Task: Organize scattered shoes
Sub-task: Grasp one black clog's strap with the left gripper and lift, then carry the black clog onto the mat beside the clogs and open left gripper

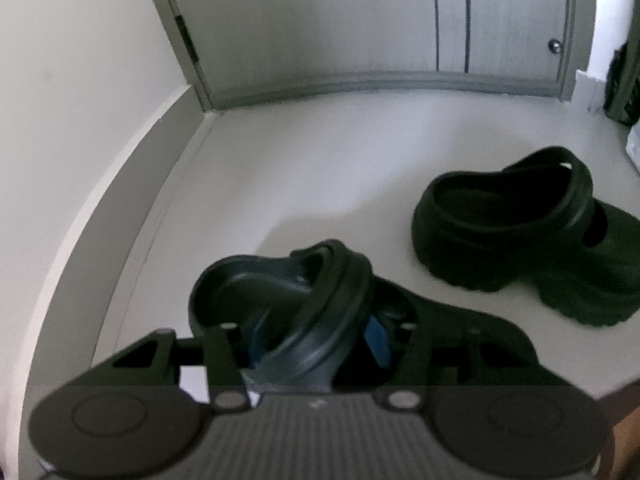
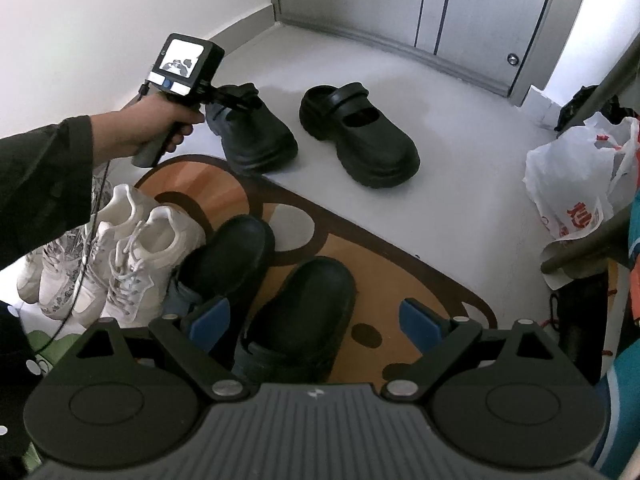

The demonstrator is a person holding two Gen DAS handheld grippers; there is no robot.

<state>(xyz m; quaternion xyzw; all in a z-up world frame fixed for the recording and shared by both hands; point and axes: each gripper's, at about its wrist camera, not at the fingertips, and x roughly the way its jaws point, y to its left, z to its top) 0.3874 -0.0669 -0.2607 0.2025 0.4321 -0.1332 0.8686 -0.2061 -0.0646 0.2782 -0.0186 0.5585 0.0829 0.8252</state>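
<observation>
Two black platform clogs stand on the pale floor before a grey door. In the left wrist view the near clog's heel strap (image 1: 332, 280) lies between my left gripper's (image 1: 320, 340) blue pads (image 1: 378, 340), which press on it. From the right wrist view, a hand holds that left gripper (image 2: 236, 98) at the heel of the left clog (image 2: 260, 136). The other clog (image 1: 520, 232) (image 2: 360, 132) stands free to its right. My right gripper (image 2: 316, 324) is open above a second pair of black shoes (image 2: 308, 312) on the mat, touching nothing.
A brown patterned mat (image 2: 400, 264) covers the near floor. White sneakers (image 2: 132, 248) are lined up at its left edge. A white plastic bag (image 2: 572, 176) and clutter sit at the right. The wall skirting (image 1: 132, 200) runs along the left, and the door (image 2: 480, 12) is at the back.
</observation>
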